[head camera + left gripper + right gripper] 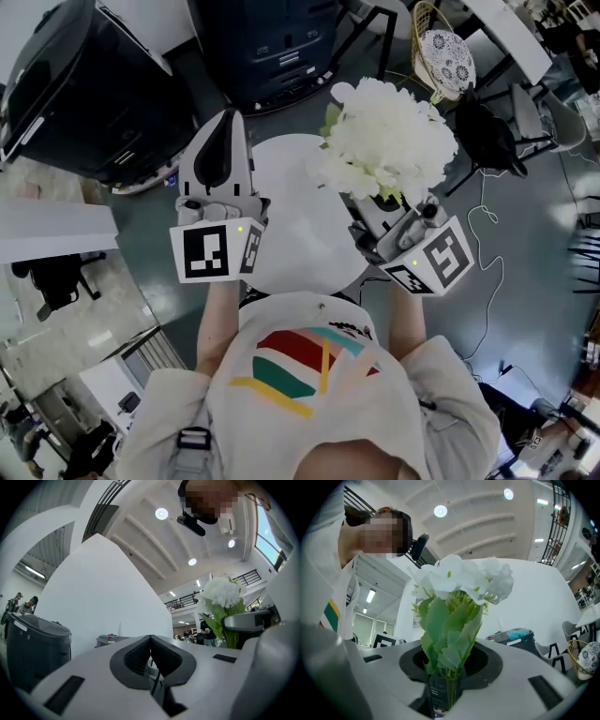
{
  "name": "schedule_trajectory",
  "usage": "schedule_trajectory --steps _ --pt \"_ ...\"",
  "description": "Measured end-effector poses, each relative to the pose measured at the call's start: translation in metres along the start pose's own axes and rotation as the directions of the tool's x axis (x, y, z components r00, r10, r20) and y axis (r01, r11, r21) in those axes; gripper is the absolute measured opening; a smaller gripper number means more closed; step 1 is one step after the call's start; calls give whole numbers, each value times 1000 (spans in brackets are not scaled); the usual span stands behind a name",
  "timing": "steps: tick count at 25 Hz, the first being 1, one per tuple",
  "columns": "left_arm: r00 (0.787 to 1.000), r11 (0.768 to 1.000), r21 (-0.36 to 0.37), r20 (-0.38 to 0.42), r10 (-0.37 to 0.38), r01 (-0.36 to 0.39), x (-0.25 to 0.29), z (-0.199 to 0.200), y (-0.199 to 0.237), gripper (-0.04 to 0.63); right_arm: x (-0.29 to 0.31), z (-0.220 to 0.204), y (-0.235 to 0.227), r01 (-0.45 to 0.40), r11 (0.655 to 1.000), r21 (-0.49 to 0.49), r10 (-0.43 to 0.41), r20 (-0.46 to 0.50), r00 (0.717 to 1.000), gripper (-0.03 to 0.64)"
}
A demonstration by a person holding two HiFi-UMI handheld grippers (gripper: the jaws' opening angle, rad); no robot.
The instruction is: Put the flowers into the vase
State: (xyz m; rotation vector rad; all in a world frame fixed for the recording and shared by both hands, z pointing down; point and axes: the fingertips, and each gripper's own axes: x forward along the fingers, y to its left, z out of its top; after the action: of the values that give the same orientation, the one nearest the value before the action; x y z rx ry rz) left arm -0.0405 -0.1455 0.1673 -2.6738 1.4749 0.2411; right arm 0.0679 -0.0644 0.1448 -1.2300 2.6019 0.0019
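Right claw [449, 679] is pinching the flowers [459, 581] low on the stems so the blooms are standing up, ready for a vase. Left claw [151, 639] is hanging closed, empty.

Open office hall, black chair [487, 133], mezzanine railing [180, 603], ceiling lights [161, 513]

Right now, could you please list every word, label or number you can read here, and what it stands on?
No legible text anywhere.
Left cube, right cube: square marker patterns only, no letters.
Dark print at the shirt collar: too small to read.
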Motion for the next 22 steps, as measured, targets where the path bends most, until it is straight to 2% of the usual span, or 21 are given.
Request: schedule_trajectory --steps 5,7,13,17,22 --pt "1000 1000 1 -9 -19 19 11 -3 -3 6 12 25 -41 73 993 -95 -67 62 996 132" --pt "999 1000 -2 -28 -21 21 13 -9 -2 6 16 23 -57 106 987 -117 -99 68 993 132" --pt "992 1000 -11 -127 -23 22 19 -55 4 6 19 -32 -90 150 987 -56 -148 27 989 132" --pt "976 999 -27 -216 -28 22 21 -98 8 6 16 -81 -107 214 974 -76 -217 -29 976 132" --pt "959 998 -62 -278 -47 31 11 -144 4 6 1 -121 -111 260 961 -100 -261 -1 965 153"
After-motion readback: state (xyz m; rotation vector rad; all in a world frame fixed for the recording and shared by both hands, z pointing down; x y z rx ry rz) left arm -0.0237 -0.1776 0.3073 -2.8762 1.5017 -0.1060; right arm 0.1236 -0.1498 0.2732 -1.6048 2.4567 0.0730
